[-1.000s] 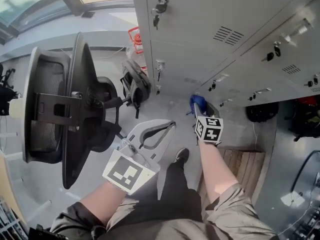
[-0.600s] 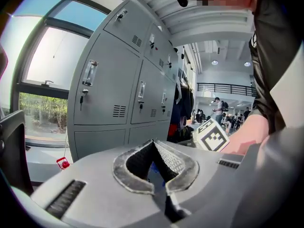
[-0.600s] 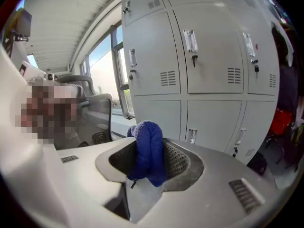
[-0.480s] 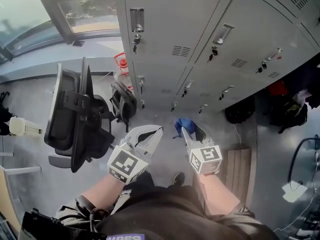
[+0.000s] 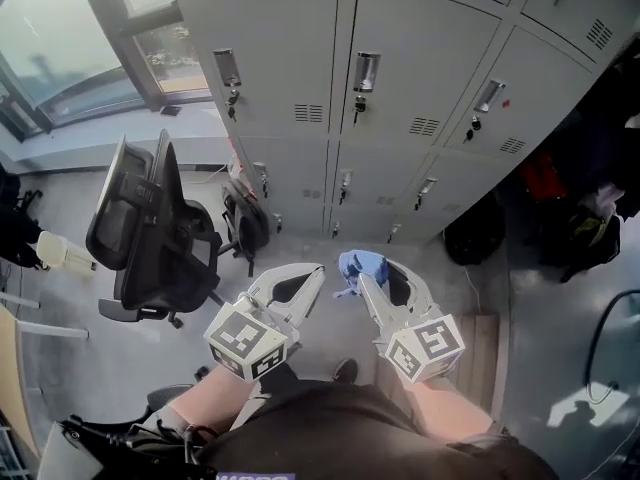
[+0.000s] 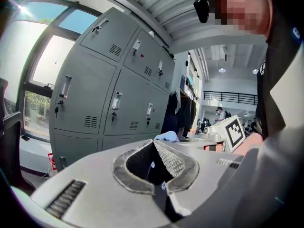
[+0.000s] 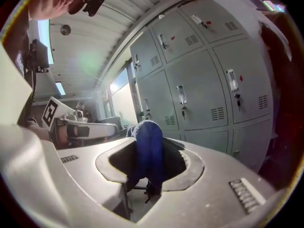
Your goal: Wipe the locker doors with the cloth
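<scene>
We hold both close in front of us: the left tongs (image 5: pixel 312 272) pressed together and empty, the right tongs (image 5: pixel 366 280) clamped on the blue cloth (image 5: pixel 358 264). Farther off stand the grey locker doors (image 5: pixel 425 78), well apart from it.

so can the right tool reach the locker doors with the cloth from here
Probably yes. The right tool is shut on the blue cloth and points at the locker doors, with nothing between them. The office chair and backpack stand off to the left, clear of that path.
</scene>
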{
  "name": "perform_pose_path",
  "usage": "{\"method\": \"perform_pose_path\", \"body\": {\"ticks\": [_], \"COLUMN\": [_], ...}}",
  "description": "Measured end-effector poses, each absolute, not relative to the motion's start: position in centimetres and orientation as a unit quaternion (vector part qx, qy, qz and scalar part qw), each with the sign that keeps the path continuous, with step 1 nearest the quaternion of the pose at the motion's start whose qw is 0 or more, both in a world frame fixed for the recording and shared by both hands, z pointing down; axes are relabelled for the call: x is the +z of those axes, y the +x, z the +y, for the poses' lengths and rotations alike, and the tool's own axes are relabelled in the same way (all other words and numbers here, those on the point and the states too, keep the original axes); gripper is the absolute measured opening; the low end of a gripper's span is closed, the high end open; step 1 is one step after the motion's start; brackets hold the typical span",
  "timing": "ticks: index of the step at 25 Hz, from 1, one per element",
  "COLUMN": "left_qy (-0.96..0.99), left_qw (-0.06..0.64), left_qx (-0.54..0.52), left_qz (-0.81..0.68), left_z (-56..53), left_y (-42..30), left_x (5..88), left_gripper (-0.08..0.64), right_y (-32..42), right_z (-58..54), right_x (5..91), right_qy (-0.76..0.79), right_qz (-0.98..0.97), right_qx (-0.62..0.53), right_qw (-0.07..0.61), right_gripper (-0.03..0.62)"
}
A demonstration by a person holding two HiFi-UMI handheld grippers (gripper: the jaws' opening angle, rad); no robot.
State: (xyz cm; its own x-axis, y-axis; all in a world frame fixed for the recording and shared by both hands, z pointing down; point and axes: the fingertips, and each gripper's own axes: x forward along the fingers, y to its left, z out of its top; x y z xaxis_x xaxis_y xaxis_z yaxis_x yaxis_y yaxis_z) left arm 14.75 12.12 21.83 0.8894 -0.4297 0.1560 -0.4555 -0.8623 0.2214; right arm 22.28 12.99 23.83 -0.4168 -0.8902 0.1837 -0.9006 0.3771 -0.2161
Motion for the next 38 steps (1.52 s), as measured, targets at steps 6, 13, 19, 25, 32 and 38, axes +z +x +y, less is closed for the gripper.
{"method": "perform_pose_path", "body": {"ticks": [6,13,19,25,32,38], "left_qy": [0.976,0.982,0.98,0.978,0.975,0.974], "left_qw": [0.093,0.074,0.079,0.078,0.081,0.078], "left_qx": [0.043,0.045,0.05,0.052,0.054,0.055], "left_qz": [-0.193,-0.169,-0.173,-0.186,-0.201,-0.207], "left_z": [14.4,16.0,16.2,16.3,16.4,16.8], "left_y": [17.1,15.4,13.8,12.8,12.0,11.6], "left_x": [18.7,16.4,16.4,16.5,16.7,16.8], "left_gripper": [0.006,0.006,0.006,0.006,0.006,0.006], "right_y": [22.9,20.0,18.3,17.6,17.4,16.9], "right_z": [15.1,16.0,15.8,15.8,16.0,16.5], "right_x": [17.5,15.5,15.8,15.9,16.2,16.3], "right_qy": [0.55,0.557,0.549,0.543,0.535,0.529], "right_qz": [-0.832,-0.828,-0.833,-0.838,-0.842,-0.846], "right_qx": [0.078,0.056,0.058,0.061,0.066,0.067], "right_qw": [0.0,-0.003,-0.01,-0.012,-0.01,-0.013], "right_gripper": [0.155,0.155,0.155,0.155,0.153,0.153]}}
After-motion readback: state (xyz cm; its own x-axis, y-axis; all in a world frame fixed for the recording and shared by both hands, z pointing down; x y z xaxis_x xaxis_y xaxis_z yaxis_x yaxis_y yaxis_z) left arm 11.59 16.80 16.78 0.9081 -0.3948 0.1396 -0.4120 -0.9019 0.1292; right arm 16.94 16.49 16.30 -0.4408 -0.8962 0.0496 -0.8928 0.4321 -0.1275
